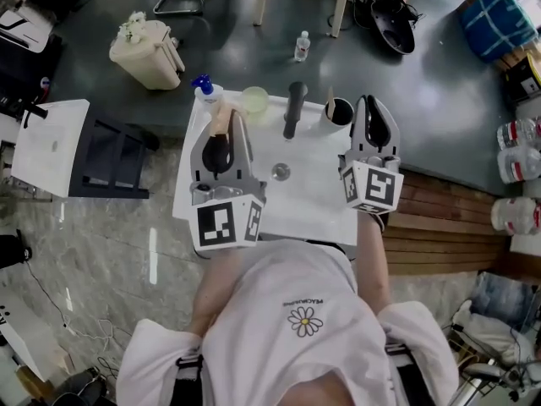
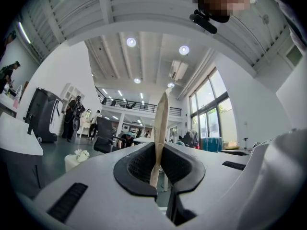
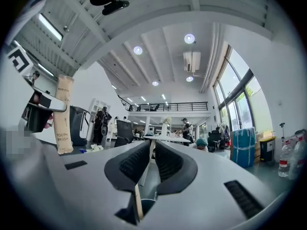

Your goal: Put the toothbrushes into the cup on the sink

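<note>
Toothbrushes: one wrapped toothbrush [image 2: 160, 123] is clenched upright in the left gripper [image 2: 159, 169], fingers pinching the paper sleeve low down, above the sink's [image 1: 313, 201] left side. One bare toothbrush [image 1: 330, 97] stands in the black cup [image 1: 340, 113] at the sink's back edge, right of the black faucet [image 1: 293, 108]. Right gripper [image 3: 153, 157] hangs just above and beside the cup, fingers released with a narrow gap and nothing between them. Blue-capped bottle [image 1: 204, 85] and a pale green cup [image 1: 254, 100] sit at back left.
</note>
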### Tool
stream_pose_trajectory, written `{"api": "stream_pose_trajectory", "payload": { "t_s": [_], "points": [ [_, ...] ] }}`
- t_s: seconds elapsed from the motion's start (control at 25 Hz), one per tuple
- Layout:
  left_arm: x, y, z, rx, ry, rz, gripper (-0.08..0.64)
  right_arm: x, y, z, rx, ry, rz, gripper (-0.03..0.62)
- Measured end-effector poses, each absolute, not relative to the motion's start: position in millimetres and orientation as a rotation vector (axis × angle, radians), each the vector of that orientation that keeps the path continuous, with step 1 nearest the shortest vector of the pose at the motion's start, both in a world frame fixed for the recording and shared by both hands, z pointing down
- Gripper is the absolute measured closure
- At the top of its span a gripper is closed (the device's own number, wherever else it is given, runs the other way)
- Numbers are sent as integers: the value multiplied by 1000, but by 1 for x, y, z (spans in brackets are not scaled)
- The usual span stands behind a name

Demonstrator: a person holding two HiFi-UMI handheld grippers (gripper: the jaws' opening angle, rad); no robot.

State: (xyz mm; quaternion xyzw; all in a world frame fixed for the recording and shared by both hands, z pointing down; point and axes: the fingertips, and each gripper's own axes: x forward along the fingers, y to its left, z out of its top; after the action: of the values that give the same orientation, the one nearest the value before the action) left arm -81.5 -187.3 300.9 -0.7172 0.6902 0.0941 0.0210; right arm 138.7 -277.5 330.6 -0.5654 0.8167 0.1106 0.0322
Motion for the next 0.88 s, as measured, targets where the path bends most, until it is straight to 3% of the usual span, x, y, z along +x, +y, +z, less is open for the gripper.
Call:
{"api": "stream_pose_trajectory", "payload": {
  "t_s": [0.88],
  "points": [
    [-76,-194,306,-2234,2118,292,525,145,-213,338,-1768,2496,161,580]
  ]
}}
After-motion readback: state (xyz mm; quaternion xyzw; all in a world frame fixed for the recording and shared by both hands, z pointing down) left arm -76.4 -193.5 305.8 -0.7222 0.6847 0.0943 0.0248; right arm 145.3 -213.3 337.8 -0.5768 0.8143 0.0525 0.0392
